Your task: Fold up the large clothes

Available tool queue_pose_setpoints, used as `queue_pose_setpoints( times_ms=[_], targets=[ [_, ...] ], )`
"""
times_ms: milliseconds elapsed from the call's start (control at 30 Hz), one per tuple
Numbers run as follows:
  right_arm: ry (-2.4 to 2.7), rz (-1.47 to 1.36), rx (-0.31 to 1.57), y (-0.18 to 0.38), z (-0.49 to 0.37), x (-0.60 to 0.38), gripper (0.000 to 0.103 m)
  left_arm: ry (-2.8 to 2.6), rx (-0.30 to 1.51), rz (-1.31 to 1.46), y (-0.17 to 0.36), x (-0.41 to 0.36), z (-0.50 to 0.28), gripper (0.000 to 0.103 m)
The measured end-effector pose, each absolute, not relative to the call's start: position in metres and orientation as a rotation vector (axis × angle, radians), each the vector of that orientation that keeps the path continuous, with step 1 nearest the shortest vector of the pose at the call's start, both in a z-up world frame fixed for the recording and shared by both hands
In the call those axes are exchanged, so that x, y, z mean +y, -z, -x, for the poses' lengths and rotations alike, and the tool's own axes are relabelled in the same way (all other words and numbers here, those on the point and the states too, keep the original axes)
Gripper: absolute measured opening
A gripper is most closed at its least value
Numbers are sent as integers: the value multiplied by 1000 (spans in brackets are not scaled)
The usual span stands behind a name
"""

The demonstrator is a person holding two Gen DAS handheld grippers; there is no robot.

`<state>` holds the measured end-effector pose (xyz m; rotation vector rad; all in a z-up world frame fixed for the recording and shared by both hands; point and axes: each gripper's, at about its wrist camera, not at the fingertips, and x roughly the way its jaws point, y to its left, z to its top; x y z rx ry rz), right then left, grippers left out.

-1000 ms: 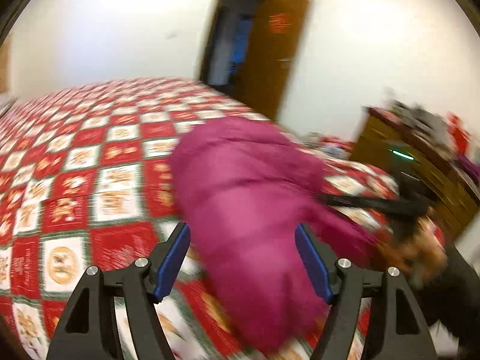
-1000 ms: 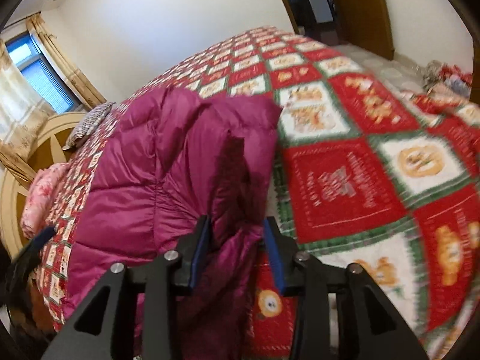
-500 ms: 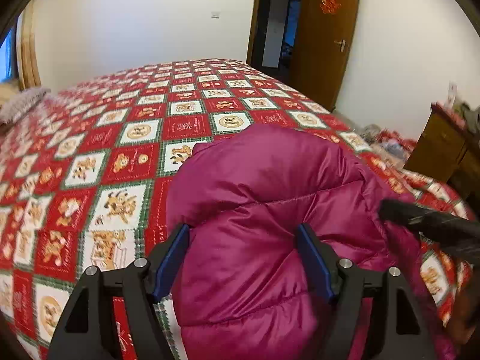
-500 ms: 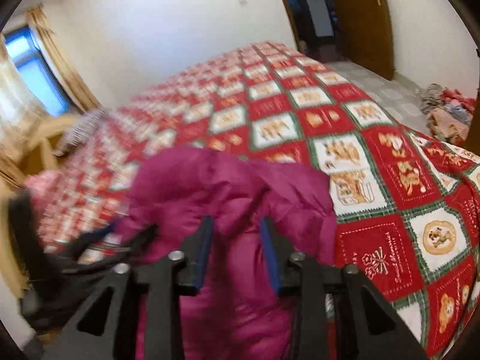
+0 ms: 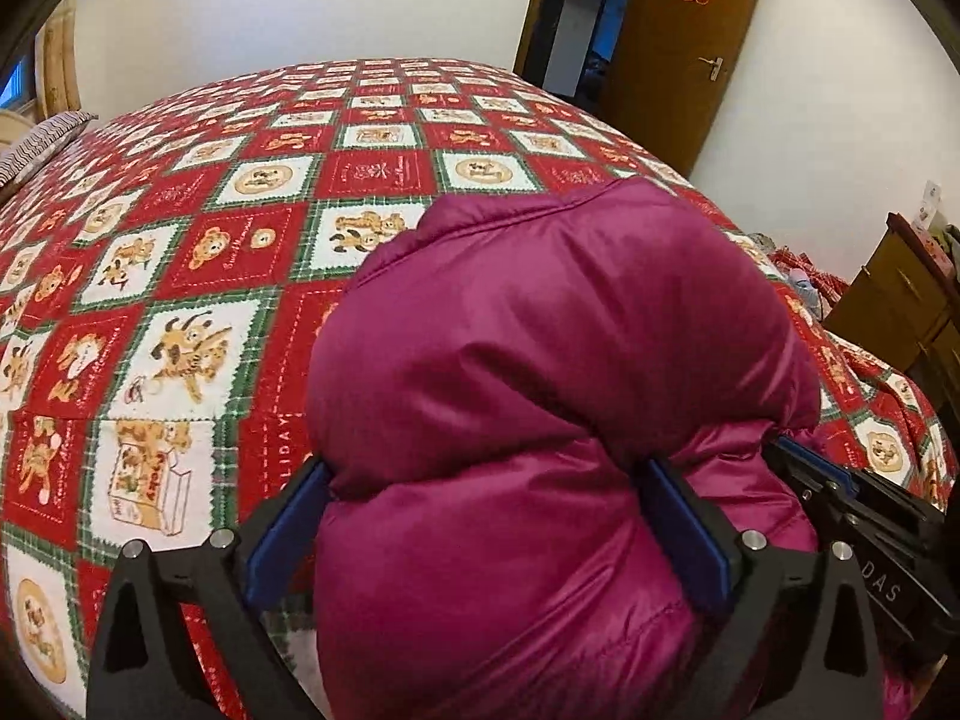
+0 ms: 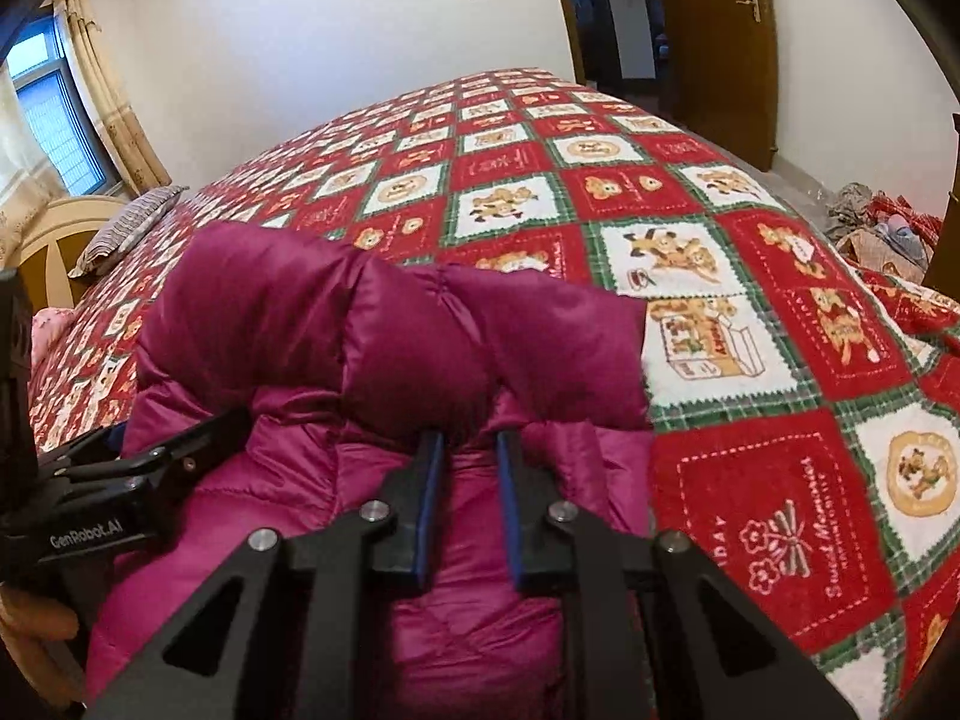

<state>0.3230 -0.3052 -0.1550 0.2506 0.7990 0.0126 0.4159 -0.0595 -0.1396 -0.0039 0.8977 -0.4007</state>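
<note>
On the bed (image 5: 180,252), with its red, white and green patchwork cover, the magenta puffer jacket (image 5: 558,372) lay bunched into a thick roll at the near edge, where half a second before it had sat flatter and further ahead of your tools. Since that earlier frame your left tongs (image 5: 486,522) had come forward until the padded bulk filled the space between them. They stood wide apart, one blue pad pressed against each side of the roll, so you held the jacket loosely rather than pinched it. Your right tongs (image 6: 468,480) had stayed at a narrow gap, clamped on a fold of the same jacket (image 6: 384,336) beneath the overhanging upper layer. From the left view, your right tool appeared at the far right, its tip tucked under the roll; from the right view, your left tool reached in from the left, touching the fabric. A striped pillow (image 6: 126,228) lay at the far left of the bed, and a brown door (image 5: 684,54) stood open beyond it.
</note>
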Motion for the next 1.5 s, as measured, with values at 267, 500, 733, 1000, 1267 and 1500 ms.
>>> queue_pose_setpoints(
  times_ms=[267,500,733,1000,1267,1500],
  targets=[
    [-80,-383,772,167,-327,-320,18,364,875,-62,150,-73,-418,102],
    [-86,-378,771,156,-316,-320,18,393,876,-82,141,-65,-411,102],
    [-67,-356,708,105,-239,-325,26,401,827,-41,109,-21,-380,102],
    [-137,-417,721,114,-181,-298,26,389,786,-43,112,-13,-341,102],
    [-70,-477,802,161,-175,-296,25,397,789,-75,121,-17,-334,102],
    [-87,-425,732,105,-180,-323,68,363,691,30,85,40,-339,102]
  ],
)
